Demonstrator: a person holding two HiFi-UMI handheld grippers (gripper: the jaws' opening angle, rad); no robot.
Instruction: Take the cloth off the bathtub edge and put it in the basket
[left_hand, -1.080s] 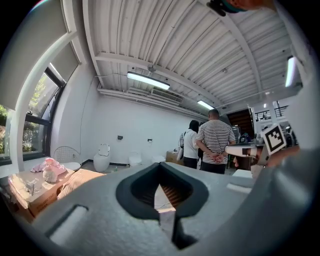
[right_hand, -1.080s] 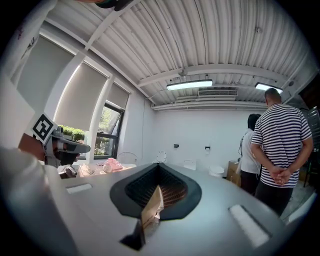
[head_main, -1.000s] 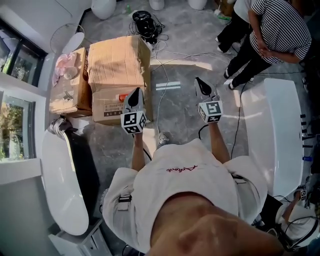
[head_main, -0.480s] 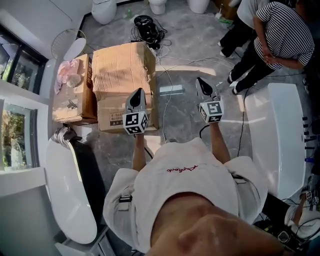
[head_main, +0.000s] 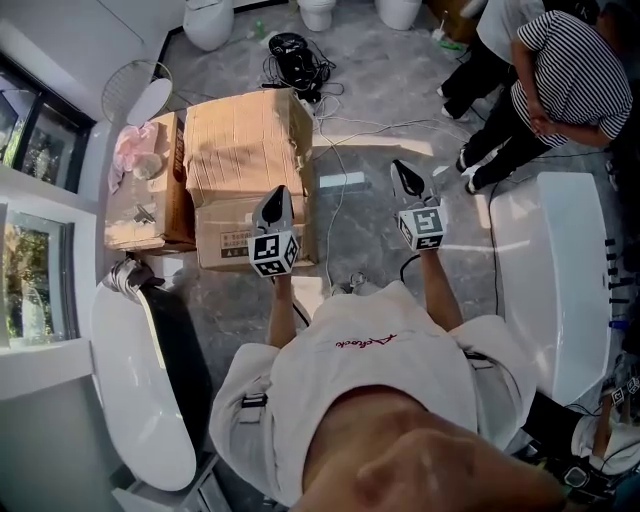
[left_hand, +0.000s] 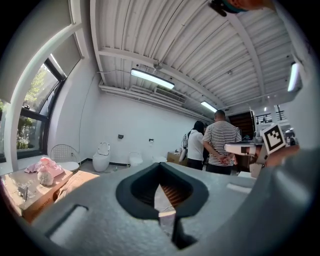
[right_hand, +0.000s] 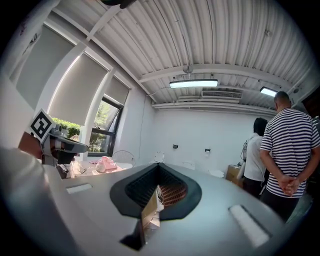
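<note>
Clock convention: hours are read on the head view, outward from the left tongs.
Left tongs (head_main: 283, 192): pressed together with nothing between them, held level above the cardboard boxes (head_main: 245, 140).
Right tongs (head_main: 398, 167): likewise pressed together and empty, at 3 o'clock, over the grey floor (head_main: 370, 120).
Cloth (head_main: 126, 274): a grey crumpled bundle, judged to be the task's cloth, lying on the end rim of the bathtub (head_main: 140, 410) at 8 o'clock. It is untouched and well apart from both tongs.
Basket (head_main: 128, 88): white wire basket at 10 o'clock, beyond the boxes and near the window wall. Its contents cannot be made out.
Second tub (head_main: 555, 260): at 3 to 4 o'clock, with no cloth seen on it.
Bystanders (head_main: 565, 70): two persons at 1 to 2 o'clock, clear of the route.
Step in hand: the approach, as judged; nothing has been grasped yet.
Next move: probably swing a pair of tongs toward 8 o'clock, lower and spread it, and pinch a raised fold of the cloth. The carry to the basket must then skirt the boxes.
</note>
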